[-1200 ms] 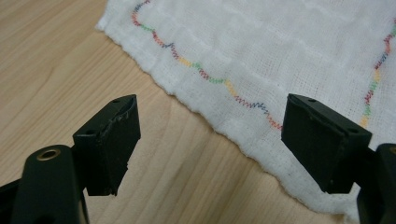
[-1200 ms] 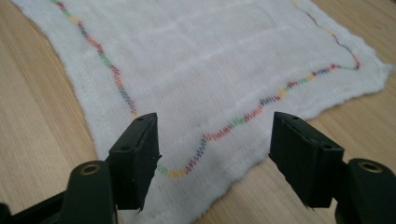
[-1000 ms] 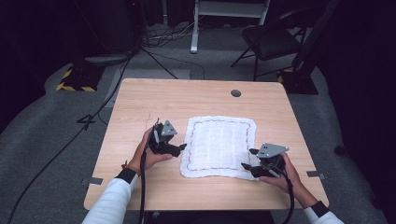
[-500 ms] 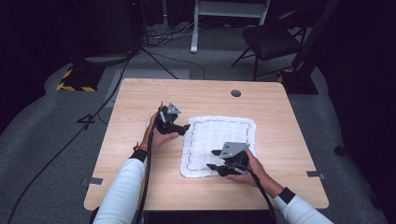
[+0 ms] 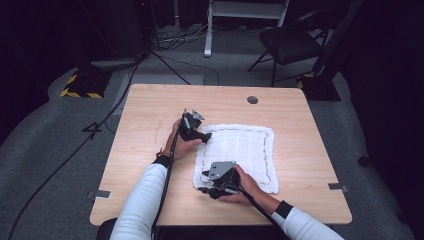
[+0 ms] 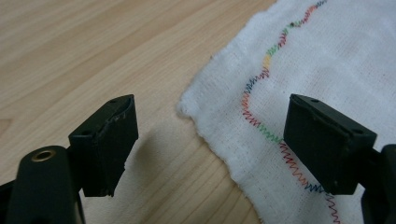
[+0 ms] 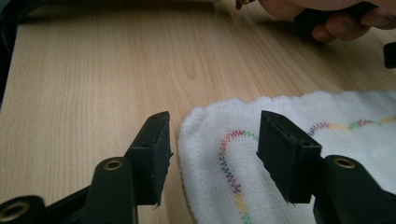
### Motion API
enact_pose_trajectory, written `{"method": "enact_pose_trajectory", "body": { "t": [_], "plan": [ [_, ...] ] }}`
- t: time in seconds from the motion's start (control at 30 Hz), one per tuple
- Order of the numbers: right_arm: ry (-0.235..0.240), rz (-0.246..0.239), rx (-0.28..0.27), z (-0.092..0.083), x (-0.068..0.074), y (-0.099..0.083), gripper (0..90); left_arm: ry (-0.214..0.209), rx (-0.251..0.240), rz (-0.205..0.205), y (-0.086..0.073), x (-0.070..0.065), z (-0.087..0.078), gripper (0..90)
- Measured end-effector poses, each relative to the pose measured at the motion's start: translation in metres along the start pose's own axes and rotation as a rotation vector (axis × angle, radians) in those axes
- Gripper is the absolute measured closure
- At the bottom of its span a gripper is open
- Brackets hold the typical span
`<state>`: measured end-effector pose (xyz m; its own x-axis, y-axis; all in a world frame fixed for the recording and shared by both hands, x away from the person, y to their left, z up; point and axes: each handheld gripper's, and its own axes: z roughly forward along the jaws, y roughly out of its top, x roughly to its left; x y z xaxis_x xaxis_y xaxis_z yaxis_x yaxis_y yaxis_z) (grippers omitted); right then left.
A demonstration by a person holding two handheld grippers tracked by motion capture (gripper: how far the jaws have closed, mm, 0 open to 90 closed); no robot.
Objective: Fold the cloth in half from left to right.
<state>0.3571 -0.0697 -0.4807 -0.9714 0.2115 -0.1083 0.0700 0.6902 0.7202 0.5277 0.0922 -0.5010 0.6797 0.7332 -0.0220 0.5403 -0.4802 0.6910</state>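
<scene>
High view: one white cloth (image 5: 240,155) with a multicoloured stitched border lies flat at the centre of the single wooden tabletop (image 5: 150,110), with two grippers at its left side, the left gripper (image 5: 204,136) at the cloth's upper-left corner and the right gripper (image 5: 206,191) at its lower-left corner. Left gripper view: the two jaws stand spread, one over bare wood at lower left, the other over the stitched border at right, the cloth corner between them and not pinched. Right gripper view: the two jaws, which have just been closing and then easing apart slightly, stand spread astride the rounded cloth corner without pressing it, and the other hand (image 7: 322,14) shows at the upper right.
</scene>
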Motion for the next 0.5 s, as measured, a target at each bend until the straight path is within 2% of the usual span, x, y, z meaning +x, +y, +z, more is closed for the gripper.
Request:
{"method": "enact_pose_trajectory", "body": {
  "t": [0.03,0.2,0.27,0.3,0.33,0.37,0.4,0.43,0.47,0.5],
  "plan": [
    [0.015,-0.002,0.008,0.006,0.002,0.001,43.9,-0.010,-0.005,-0.002,-0.001,0.002,0.001,16.8],
    [0.007,-0.026,0.045,0.016,0.007,0.002,45.2,-0.008,-0.004,-0.005,-0.001,0.001,0.001,16.4],
    [0.001,-0.001,0.046,0.020,0.006,0.003,50.8,-0.027,-0.002,0.007,0.000,0.000,-0.001,28.0],
    [-0.010,0.001,0.049,0.020,0.006,0.004,54.2,-0.036,-0.009,0.007,0.000,-0.001,-0.003,39.8],
    [-0.016,-0.001,0.052,0.020,0.007,0.005,57.1,-0.036,-0.013,0.019,0.000,-0.001,-0.004,45.1],
    [-0.016,-0.001,0.052,0.020,0.007,0.005,57.1,-0.049,-0.013,0.024,-0.001,-0.001,-0.005,45.1],
    [-0.019,-0.002,0.055,0.020,0.006,0.005,61.5,-0.054,-0.013,0.026,-0.002,0.000,-0.006,51.3],
    [-0.022,0.019,0.056,0.020,0.005,0.004,68.6,-0.059,-0.018,0.010,-0.004,0.003,-0.008,61.0],
    [-0.022,0.019,0.056,0.020,0.005,0.004,68.6,-0.059,-0.018,0.010,-0.004,0.003,-0.008,65.9],
    [-0.026,0.025,0.056,0.020,0.005,0.004,71.9,-0.070,-0.024,-0.001,-0.006,0.007,-0.010,65.9]
  ]
}}
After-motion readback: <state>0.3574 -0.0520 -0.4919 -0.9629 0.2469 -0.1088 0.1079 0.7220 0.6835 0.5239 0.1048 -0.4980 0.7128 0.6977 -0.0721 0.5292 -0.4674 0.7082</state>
